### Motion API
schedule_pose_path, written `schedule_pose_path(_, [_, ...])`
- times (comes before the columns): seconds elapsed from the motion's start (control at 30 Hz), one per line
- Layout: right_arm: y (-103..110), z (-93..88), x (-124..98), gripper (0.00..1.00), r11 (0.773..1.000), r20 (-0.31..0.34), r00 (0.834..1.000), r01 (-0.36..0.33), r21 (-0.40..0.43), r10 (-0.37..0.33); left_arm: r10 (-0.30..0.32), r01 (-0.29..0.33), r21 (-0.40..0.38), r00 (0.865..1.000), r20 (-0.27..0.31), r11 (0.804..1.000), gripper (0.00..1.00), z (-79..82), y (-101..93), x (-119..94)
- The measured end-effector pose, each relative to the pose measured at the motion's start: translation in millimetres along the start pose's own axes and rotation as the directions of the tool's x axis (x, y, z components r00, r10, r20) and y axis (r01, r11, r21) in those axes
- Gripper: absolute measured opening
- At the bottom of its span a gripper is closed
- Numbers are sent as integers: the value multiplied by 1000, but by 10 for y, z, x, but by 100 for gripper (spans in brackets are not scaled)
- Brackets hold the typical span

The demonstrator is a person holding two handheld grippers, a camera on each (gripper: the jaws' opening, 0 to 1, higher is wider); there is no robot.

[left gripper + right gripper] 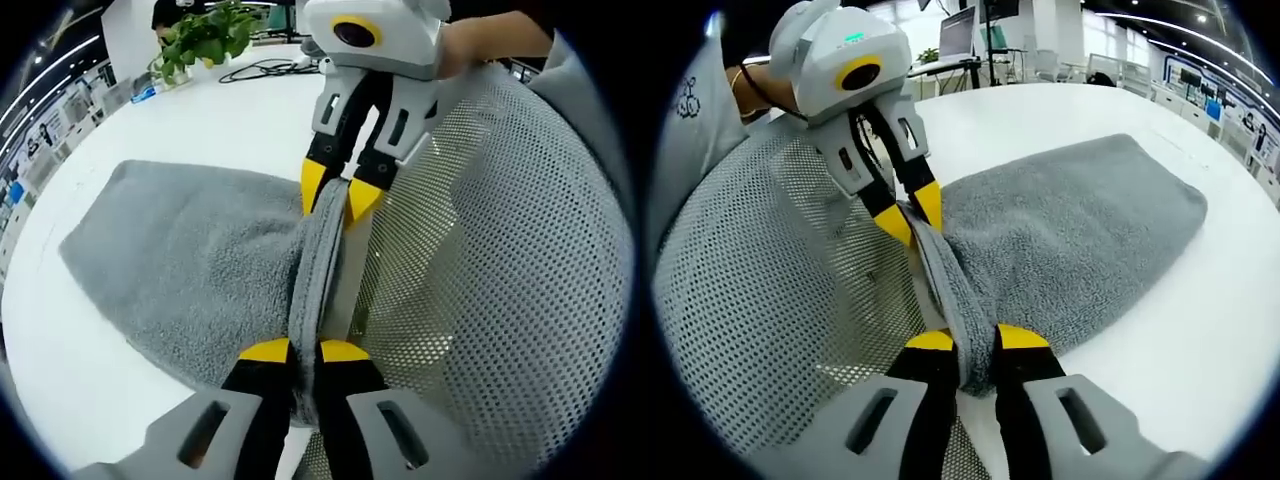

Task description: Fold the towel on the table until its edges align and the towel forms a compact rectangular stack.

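Note:
A grey terry towel (190,265) lies bunched on the white table (235,110), with one edge pulled taut off the table's near side. My left gripper (305,352) is shut on that raised edge at one end. My right gripper (338,195) comes in from the top of the left gripper view and is shut on the same edge farther along. In the right gripper view the towel (1070,220) spreads to the right over the table (1200,350). There my right gripper (975,340) pinches the edge, and my left gripper (910,215) holds it further up.
A grey mesh chair back (500,270) stands right beside the held edge, also seen as the mesh chair back (770,290). A potted green plant (200,40) and a black cable (265,68) sit at the table's far side. A person's hand (490,40) holds the right gripper.

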State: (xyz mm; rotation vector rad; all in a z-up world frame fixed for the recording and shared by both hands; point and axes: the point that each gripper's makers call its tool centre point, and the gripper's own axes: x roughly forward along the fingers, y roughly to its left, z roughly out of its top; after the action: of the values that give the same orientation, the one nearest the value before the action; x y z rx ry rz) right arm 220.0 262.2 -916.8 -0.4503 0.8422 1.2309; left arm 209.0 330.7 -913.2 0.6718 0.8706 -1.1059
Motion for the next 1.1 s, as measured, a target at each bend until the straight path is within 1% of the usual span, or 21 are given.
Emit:
schedule_pose_path(0.07, [52, -23, -9, 11, 1000, -19, 1000, -12, 2, 12, 1, -1, -1, 1000, 1, 1000, 8, -2, -75, -12])
schedule_pose_path(0.1, [68, -37, -14, 11, 1000, -23, 1000, -16, 17, 17, 0, 0, -6, 1000, 3, 1000, 8, -7, -106, -19])
schedule_pose_path(0.13, [69, -42, -13, 11, 1000, -23, 1000, -18, 21, 18, -3, 3, -9, 1000, 4, 1000, 8, -10, -124, -25])
schedule_pose_path(0.17, [94, -48, -14, 11, 999, -20, 999, -25, 25, 25, -17, 17, 6, 1000, -9, 1000, 8, -11, -140, -39])
schedule_pose_path(0.27, [141, -47, -46, 10, 999, -19, 999, -35, 28, 35, -18, 18, 6, 1000, -17, 1000, 7, 9, -151, -67])
schedule_pose_path(0.37, [167, -76, -63, 10, 998, -36, 998, -48, 41, 49, -28, 28, -2, 1000, 1, 1000, 7, 52, -180, -128])
schedule_pose_path(0.47, [229, -58, -133, 9, 996, -43, 996, -74, 45, 76, -43, 43, -8, 999, 19, 999, 7, 89, -204, -201])
schedule_pose_path(0.53, [270, -31, -176, 9, 994, -38, 995, -92, 55, 94, -49, 49, -9, 999, 22, 999, 7, 106, -217, -249])
schedule_pose_path(0.63, [303, 32, -262, 9, 994, -32, 994, -99, 49, 101, -47, 48, -18, 998, 40, 999, 7, 149, -219, -332])
schedule_pose_path(0.83, [275, 162, -401, 9, 988, 7, 995, -103, 113, 103, -8, 11, -38, 995, 95, 999, 7, 307, -98, -537])
schedule_pose_path(0.87, [263, 188, -422, 9, 988, 15, 995, -104, 115, 103, 29, -24, -40, 993, 111, 999, 7, 345, -28, -563])
schedule_pose_path(0.9, [241, 236, -456, 9, 987, 30, 995, -102, 121, 99, 68, -61, -58, 989, 132, 996, 7, 398, 52, -607])
schedule_pose_path(0.93, [229, 275, -492, 9, 987, 37, 995, -100, 126, 96, 64, -57, -57, 989, 137, 997, 7, 415, 60, -628])
schedule_pose_path(0.97, [214, 305, -517, 9, 987, 44, 995, -98, 129, 93, 80, -72, -60, 985, 152, 996, 7, 450, 111, -658])
schedule_pose_path(1.1, [122, 453, -630, 8, 989, 79, 995, -78, 125, 68, 107, -100, -49, 979, 176, 994, 7, 545, 230, -763])
